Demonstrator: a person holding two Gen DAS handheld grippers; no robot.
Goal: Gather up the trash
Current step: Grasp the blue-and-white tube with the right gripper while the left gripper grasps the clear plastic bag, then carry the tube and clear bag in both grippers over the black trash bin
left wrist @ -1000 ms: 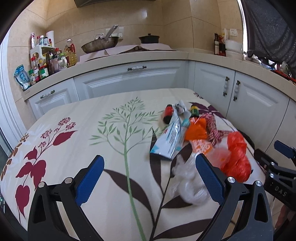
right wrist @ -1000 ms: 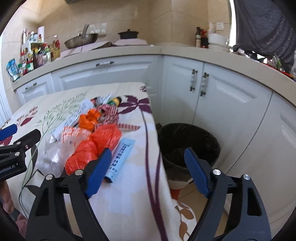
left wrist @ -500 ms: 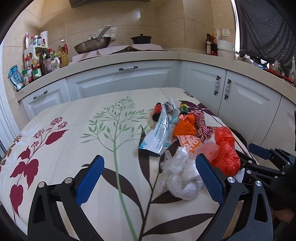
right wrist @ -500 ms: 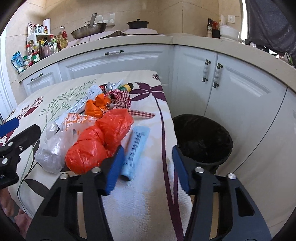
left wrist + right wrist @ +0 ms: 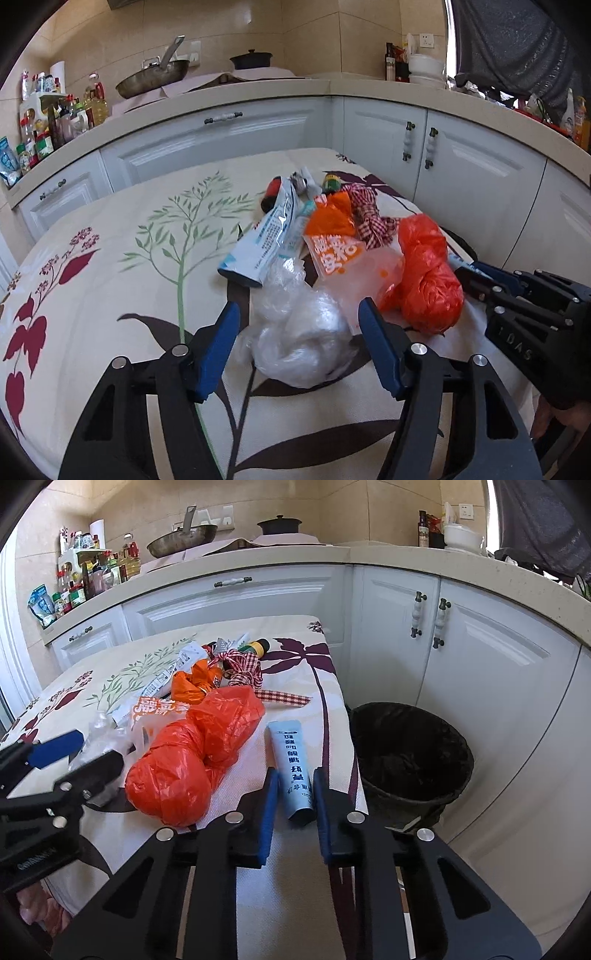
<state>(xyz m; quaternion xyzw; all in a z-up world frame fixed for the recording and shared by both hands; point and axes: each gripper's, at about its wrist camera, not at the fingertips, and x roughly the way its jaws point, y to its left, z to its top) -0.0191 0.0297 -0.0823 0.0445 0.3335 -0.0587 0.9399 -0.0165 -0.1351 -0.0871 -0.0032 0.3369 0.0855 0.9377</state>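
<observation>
Trash lies in a heap on the cloth-covered table [image 5: 110, 295]. My left gripper [image 5: 299, 317] is open, its jaws on either side of a crumpled clear plastic bag [image 5: 303, 332], not closed on it. Beside the bag are an orange-printed bag [image 5: 340, 254] and a red-orange plastic bag [image 5: 428, 284], which also shows in the right wrist view [image 5: 188, 753]. My right gripper [image 5: 293, 779] has narrowed around the near end of a light blue tube [image 5: 293, 768]; whether the pads touch it is unclear. A black-lined trash bin [image 5: 410, 753] stands on the floor right of the table.
Farther back in the heap are a blue-white packet [image 5: 269, 236], an orange wrapper [image 5: 332, 218], a red checked ribbon [image 5: 243, 672] and small bottles [image 5: 258, 648]. White cabinets [image 5: 480, 657] and a cluttered counter with a wok [image 5: 151, 79] ring the table.
My left gripper moved forward and right, and its jaws narrowed around the clear bag. My right gripper moved in over the blue tube and closed most of the way around it.
</observation>
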